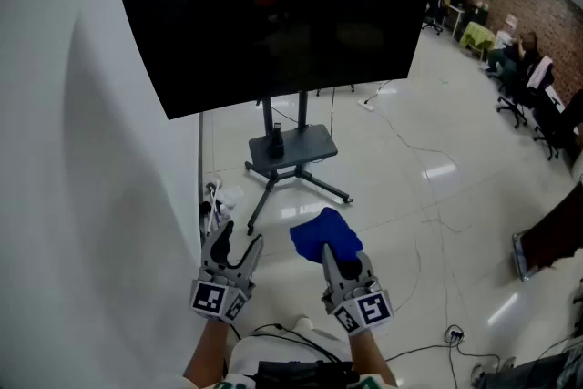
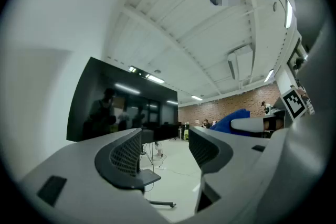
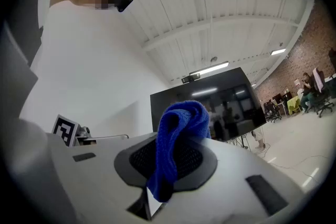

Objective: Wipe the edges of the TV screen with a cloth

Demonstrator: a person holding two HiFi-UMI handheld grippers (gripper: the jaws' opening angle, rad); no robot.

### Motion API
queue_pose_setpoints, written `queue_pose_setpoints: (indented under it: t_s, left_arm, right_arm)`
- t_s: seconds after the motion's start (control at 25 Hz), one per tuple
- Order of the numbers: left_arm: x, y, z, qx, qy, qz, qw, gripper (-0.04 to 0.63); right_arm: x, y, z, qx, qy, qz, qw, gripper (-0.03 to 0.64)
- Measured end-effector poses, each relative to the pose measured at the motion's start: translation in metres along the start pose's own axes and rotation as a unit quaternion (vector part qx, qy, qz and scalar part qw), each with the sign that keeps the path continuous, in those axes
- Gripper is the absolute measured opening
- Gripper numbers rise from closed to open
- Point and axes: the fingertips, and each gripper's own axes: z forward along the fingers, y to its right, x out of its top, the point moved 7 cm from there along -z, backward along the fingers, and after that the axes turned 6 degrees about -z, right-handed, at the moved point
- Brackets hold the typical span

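Cloth point(image 1: 326, 238) pinched in right gripper point(image 1: 339, 263), well below TV screen point(image 1: 273, 14).

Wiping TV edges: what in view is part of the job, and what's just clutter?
Job:
TV
cloth, clamped in right tongs
left tongs, open, empty

Lying about:
stand under the TV
cables on the floor
chairs far right

Upper centre: dark TV screen point(image 1: 273, 18) on a wheeled stand point(image 1: 293, 152), white wall point(image 1: 82, 196) filling the left. Lower left: left gripper point(image 1: 241, 235), jaws apart, empty. Lower centre: right gripper point(image 1: 342, 260) clamped on a blue cloth point(image 1: 325, 235). Upper right: office chairs point(image 1: 524, 96).
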Motion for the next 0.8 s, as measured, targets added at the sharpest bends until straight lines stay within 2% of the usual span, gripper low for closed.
queue_pose_setpoints:
  t_s: [0.2, 0.44, 0.68, 0.8]
  left_arm:
    - [-0.012, 0.012, 0.039, 0.002, -0.013, -0.002, 0.9999, 0.258]
    - [-0.021, -0.002, 0.081, 0.005, -0.022, -0.004, 0.9997, 0.258]
    - [-0.04, -0.049, 0.157, -0.006, -0.013, 0.01, 0.9999, 0.258]
    - [-0.036, -0.077, 0.194, -0.011, 0.006, -0.005, 0.9999, 0.258]
  right_arm:
    - [-0.012, 0.048, 0.009, -0.011, -0.007, 0.02, 1.0, 0.066]
    - [-0.025, 0.079, 0.038, -0.012, -0.019, 0.03, 0.999, 0.066]
    - [-0.044, 0.115, 0.11, -0.015, -0.03, 0.015, 0.999, 0.064]
    - [-0.047, 0.13, 0.163, -0.012, -0.032, 0.007, 0.999, 0.066]
